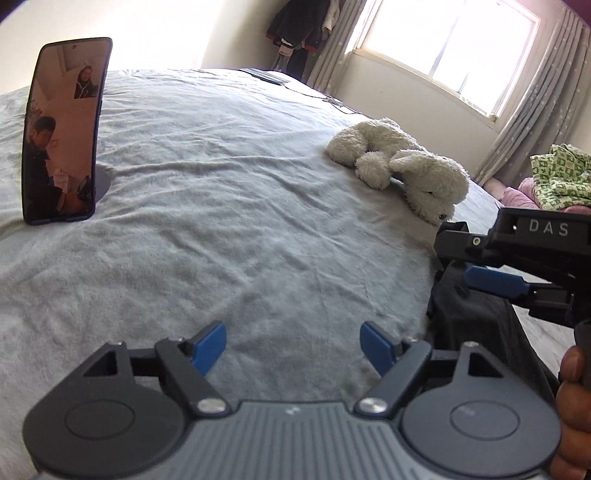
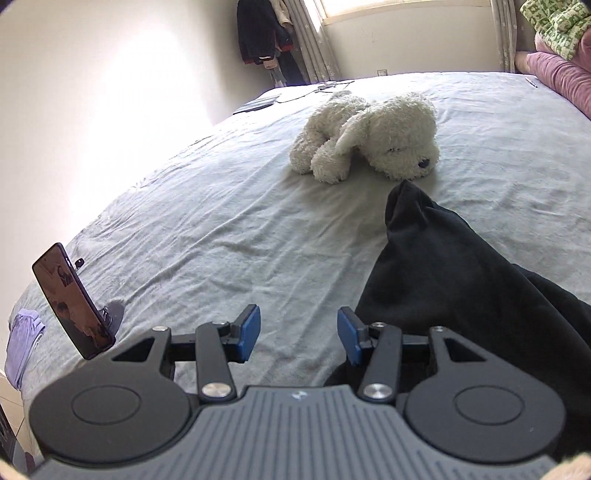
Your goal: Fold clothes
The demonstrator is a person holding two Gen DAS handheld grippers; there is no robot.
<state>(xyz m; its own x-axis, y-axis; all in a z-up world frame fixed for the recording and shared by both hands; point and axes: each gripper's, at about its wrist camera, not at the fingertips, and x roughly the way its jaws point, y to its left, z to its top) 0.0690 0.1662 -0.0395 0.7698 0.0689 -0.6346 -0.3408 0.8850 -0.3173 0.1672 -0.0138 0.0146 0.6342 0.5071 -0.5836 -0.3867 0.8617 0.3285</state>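
A black garment (image 2: 461, 266) lies crumpled on the grey bed sheet (image 2: 221, 229), and its near edge runs under the right side of my right gripper (image 2: 299, 334). That gripper is open, with only sheet showing between its blue pads. In the left wrist view the same garment (image 1: 472, 321) lies at the right edge, with a blue pad (image 1: 495, 282) of the right gripper just above it. My left gripper (image 1: 293, 347) hovers over bare sheet to the left of the garment. It is open wide and holds nothing.
A white plush dog (image 2: 369, 136) lies beyond the garment. A phone (image 1: 62, 133) stands on a holder at the left. A lilac cloth (image 2: 22, 343) hangs at the bed's left edge. Pink pillows (image 2: 561, 77) and a green patterned cloth (image 2: 554, 26) sit at the far right.
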